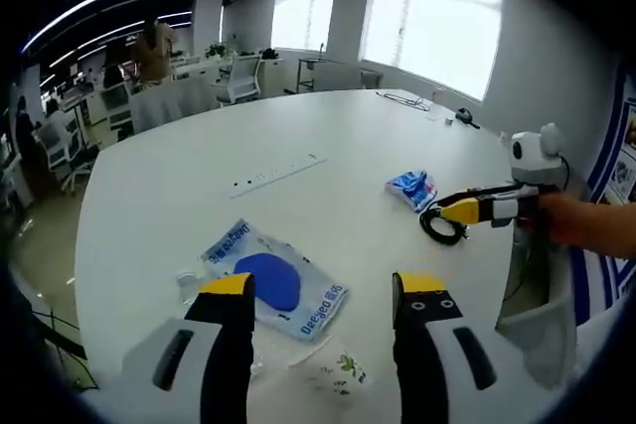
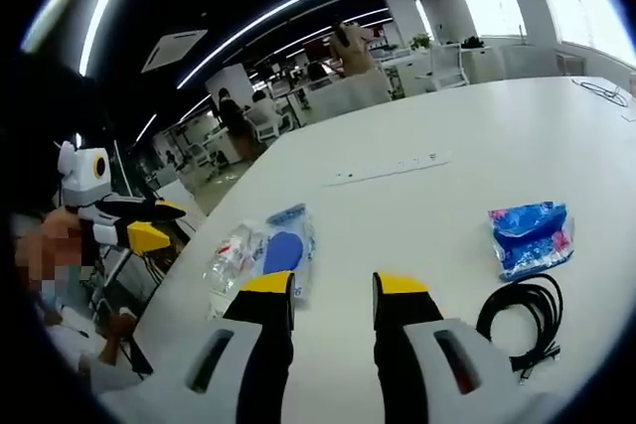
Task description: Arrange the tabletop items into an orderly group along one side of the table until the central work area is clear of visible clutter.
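My table [image 1: 328, 146] is still cluttered: the blue-pad packet [image 1: 273, 283] sits before my empty, parted left gripper [image 1: 320, 290], tissue pack [image 2: 532, 235] and black cable [image 2: 522, 320] beside my empty, parted right gripper [image 2: 333, 290]; the cable's loops could snag and drag the pack

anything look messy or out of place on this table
Nothing spilled or damaged. Items lie scattered: the blue-insert plastic bag lies askew near the edge, the blue packet and black cable sit apart.
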The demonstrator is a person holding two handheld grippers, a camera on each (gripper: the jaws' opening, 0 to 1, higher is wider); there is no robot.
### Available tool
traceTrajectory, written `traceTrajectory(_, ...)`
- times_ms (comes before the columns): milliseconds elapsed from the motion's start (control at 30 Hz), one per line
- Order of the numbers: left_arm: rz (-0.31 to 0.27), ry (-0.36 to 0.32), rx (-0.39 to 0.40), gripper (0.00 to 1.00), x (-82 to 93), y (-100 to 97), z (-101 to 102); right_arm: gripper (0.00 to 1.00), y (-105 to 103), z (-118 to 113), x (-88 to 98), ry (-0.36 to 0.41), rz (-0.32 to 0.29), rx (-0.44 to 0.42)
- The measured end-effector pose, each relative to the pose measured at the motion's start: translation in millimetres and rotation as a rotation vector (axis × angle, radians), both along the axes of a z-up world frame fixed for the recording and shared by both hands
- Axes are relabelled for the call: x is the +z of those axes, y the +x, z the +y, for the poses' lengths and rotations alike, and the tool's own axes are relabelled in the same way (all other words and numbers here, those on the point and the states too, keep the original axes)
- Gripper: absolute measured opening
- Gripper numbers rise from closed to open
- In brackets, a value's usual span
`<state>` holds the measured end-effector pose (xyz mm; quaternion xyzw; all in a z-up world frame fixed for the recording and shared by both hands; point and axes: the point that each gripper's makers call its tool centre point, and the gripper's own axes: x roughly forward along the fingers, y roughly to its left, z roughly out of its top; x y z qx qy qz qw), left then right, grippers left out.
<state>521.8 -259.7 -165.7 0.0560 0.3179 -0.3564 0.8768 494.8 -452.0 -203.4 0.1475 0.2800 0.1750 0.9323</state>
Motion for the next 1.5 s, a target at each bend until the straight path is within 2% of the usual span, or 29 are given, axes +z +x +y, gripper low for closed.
traceTrajectory(333,-0.002,0.023,0.013,0.56,-2.2,15.7,38.1,0.31,0.1,37.1,-19.3,0.052,0.043,-0.004)
traceTrajectory(733,-0.006,0.067,-0.013,0.56,-7.6,45.4,63.2,0.34,1.6,62.1,-47.6,0.11,0.116,-0.043)
traceTrajectory(1033,0.003,0.081,-0.046,0.55,-17.0,66.4,63.9,0.34,7.3,70.7,-60.7,0.135,0.15,-0.079)
traceTrajectory(1500,0.038,0.101,-0.103,0.55,-46.2,99.5,56.4,0.34,15.6,78.6,-80.0,0.144,0.204,-0.108)
